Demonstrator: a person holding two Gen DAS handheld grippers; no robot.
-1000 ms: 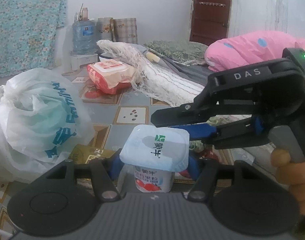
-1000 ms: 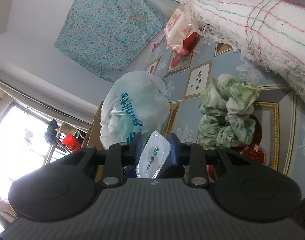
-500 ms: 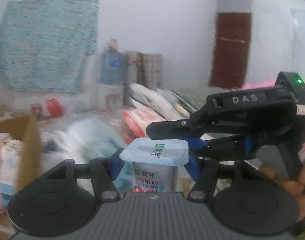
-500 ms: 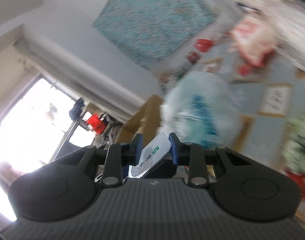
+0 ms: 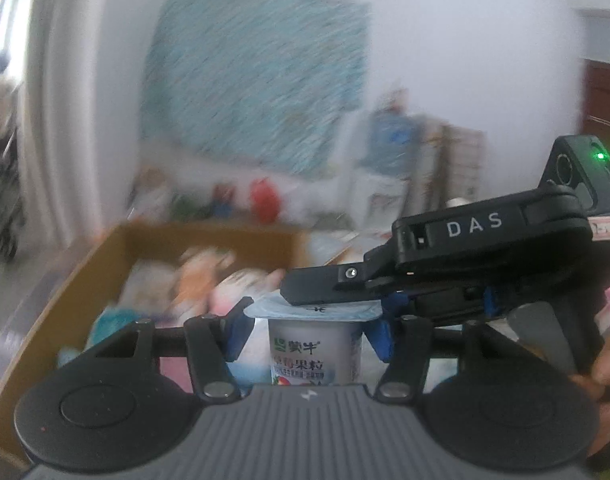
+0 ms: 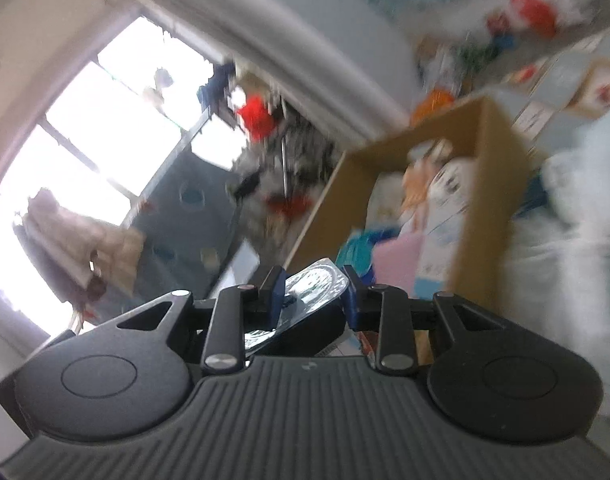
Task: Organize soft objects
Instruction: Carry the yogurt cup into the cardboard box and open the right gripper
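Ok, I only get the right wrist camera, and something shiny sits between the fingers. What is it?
Observer: The foil lid of a yogurt cup; the left wrist view shows its white body with green print.
Operator: Who's holding the cup?
Observer: The left gripper; its blue fingers clamp both sides under the rim.
Operator: Is it tipping?
Observer: No, it's upright there, with one black finger of the right gripper lying across the lid.

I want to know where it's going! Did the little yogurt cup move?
Yes. The white yogurt cup, gripped in the left tongs, was over the tiled floor before; now it faces the open brown cardboard box.
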